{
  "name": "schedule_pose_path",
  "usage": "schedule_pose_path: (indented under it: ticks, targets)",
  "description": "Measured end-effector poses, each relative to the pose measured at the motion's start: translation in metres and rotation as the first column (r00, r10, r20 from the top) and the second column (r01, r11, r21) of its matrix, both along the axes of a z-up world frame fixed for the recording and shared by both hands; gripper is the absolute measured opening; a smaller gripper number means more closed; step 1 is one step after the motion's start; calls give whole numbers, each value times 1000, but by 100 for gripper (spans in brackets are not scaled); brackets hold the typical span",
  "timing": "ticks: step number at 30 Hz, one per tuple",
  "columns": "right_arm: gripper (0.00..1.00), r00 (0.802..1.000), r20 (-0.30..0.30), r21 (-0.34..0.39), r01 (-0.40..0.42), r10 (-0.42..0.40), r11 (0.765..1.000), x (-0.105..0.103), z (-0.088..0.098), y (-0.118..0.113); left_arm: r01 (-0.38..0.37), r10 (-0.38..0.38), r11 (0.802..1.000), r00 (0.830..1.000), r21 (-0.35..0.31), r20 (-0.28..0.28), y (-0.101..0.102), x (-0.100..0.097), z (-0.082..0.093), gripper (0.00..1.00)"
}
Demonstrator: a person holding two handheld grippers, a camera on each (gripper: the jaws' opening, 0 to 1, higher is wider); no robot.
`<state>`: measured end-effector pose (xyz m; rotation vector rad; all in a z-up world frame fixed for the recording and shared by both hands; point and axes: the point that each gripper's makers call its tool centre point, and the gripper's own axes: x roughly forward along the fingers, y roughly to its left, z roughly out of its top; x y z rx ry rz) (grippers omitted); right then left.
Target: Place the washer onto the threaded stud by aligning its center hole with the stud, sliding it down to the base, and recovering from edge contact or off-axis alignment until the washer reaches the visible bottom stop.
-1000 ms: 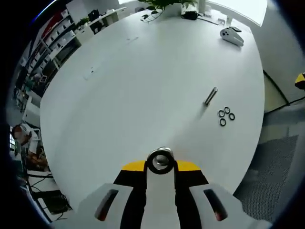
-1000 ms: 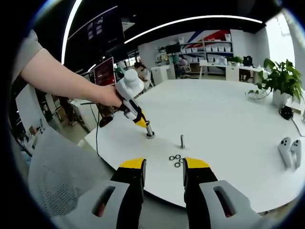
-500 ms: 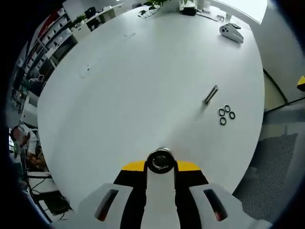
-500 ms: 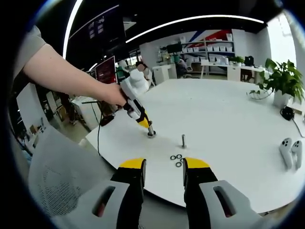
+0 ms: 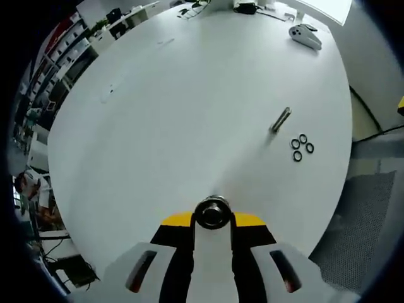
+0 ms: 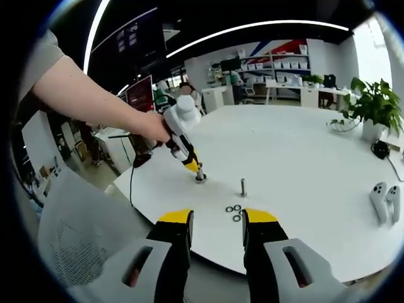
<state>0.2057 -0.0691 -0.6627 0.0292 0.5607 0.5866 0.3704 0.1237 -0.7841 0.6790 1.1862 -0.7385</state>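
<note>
My left gripper [image 5: 213, 218] is shut on an upright metal stud [image 5: 213, 213] that stands with its base on the white table [image 5: 177, 107]. In the right gripper view, the left gripper [image 6: 193, 165] grips that stud [image 6: 199, 175] from above, tilted, held by a person's hand. A second stud [image 6: 242, 187] stands free a little to its right, also seen as the free stud [image 5: 281, 120]. Three black washers [image 6: 233, 212] lie flat in a cluster near it, the washers [image 5: 300, 146] apart from both studs. My right gripper [image 6: 216, 221] hangs open off the table's near edge, holding nothing.
Two white controllers [image 6: 385, 199] lie at the table's right side, seen as the controllers [image 5: 306, 36] at the far end. A potted plant [image 6: 372, 104] stands at the back right. A mesh chair back [image 6: 82, 233] sits low at left, beside the table edge.
The left hand has shifted slightly right and tilted over the stud it holds. The right gripper, the free stud and the washers have not moved.
</note>
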Motion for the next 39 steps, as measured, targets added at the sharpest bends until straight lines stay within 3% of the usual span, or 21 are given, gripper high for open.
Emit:
schedule_pose_path:
  ticks: [26, 39]
  targets:
    - [33, 1000, 1, 0, -3, 3, 1000, 0, 0, 0, -7, 9, 998, 999, 56, -40, -4, -2, -32, 19]
    - [33, 1000, 1, 0, -11, 11, 1000, -1, 0, 2, -28, 31, 998, 998, 65, -57, -4, -3, -38, 20]
